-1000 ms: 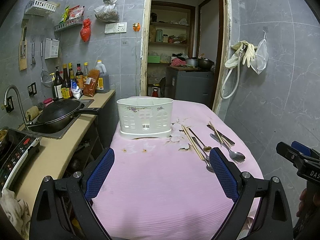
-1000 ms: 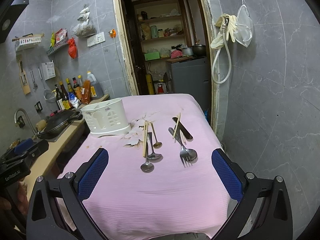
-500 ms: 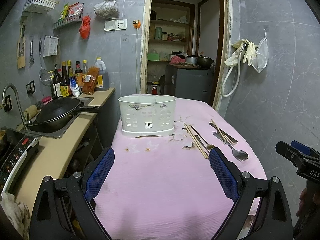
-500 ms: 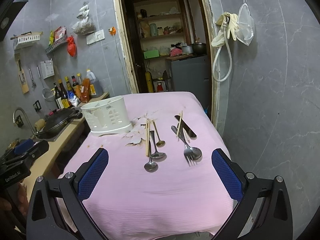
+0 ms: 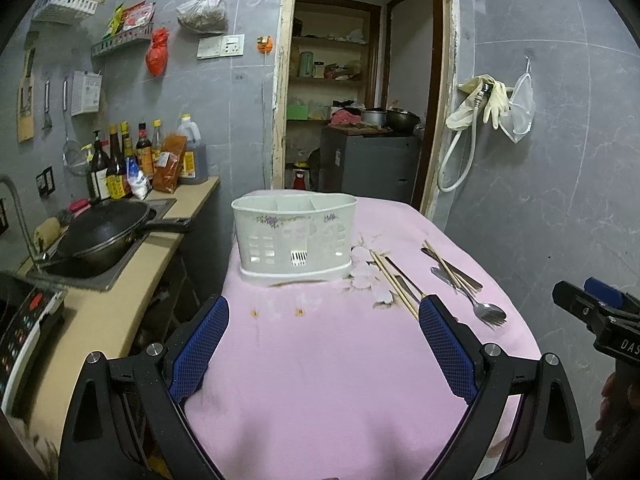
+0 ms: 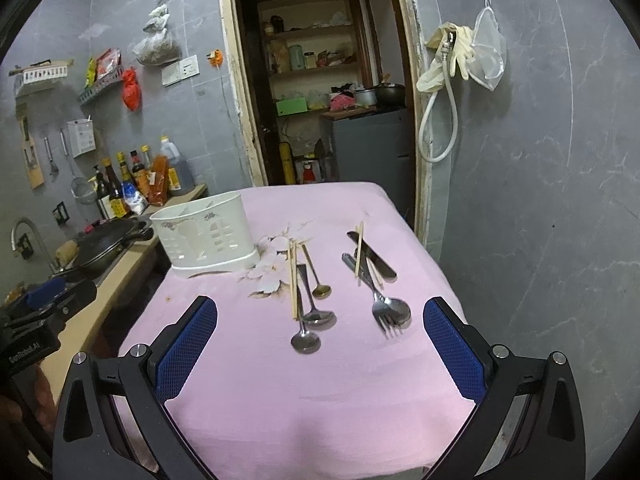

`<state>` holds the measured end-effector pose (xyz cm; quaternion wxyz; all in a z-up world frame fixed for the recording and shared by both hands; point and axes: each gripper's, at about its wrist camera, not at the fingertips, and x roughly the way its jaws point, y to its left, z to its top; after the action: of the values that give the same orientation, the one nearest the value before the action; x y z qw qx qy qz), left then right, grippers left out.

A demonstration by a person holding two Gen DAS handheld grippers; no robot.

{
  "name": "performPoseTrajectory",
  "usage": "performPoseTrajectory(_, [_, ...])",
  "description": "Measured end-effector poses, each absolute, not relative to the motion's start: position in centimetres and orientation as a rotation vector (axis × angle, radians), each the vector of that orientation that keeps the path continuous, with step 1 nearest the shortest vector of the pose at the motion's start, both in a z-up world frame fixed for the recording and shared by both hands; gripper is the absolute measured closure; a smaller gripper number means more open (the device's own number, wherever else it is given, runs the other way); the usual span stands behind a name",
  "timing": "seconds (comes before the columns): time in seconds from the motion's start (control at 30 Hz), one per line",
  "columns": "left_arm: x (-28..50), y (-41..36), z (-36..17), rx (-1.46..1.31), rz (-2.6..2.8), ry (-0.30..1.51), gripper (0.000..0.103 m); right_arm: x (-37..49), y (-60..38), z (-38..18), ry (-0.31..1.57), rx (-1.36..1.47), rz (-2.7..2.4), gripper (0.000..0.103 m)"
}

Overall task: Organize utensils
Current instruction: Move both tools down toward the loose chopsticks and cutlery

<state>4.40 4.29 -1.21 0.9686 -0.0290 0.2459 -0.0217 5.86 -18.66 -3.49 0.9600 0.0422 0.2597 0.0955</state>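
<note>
**Both claws spread wide, nothing gripped, over the pink table**

The left claw [image 5: 320,332] hangs above the near part of the pink table [image 5: 340,380] with its blue-padded fingers [image 5: 198,346] far apart and nothing between them. Straight ahead of it stands the white utensil holder [image 5: 294,236], upright on the cloth; its dividers show at the rim, and no utensil shows above them.

The right claw [image 6: 320,338] is likewise spread and bare. Ahead of it, between its fingers, lie the loose utensils: a pair of chopsticks [image 6: 293,280] beside three spoons [image 6: 306,338], and further to its right a fork [image 6: 384,312], a knife [image 6: 372,256] and another chopstick [image 6: 359,248] crossing them. The holder sits ahead and to the left of this claw, well apart from the cutlery. On the counter left of the table, a black wok [image 5: 102,236] rests in the sink.
</note>
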Motion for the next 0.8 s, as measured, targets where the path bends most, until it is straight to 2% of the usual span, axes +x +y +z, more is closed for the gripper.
performPoseTrajectory(0.47, [9.8, 3.8, 0.9, -0.024, -0.081, 0.404, 0.01, 9.6, -18.4, -0.4, 0.447, 0.025, 0.143, 0.0])
performPoseTrajectory(0.8, [15.2, 2.2, -0.4, -0.06, -0.074, 0.481, 0.01, 15.4, -21.0, -1.3, 0.524, 0.021, 0.121, 0.0])
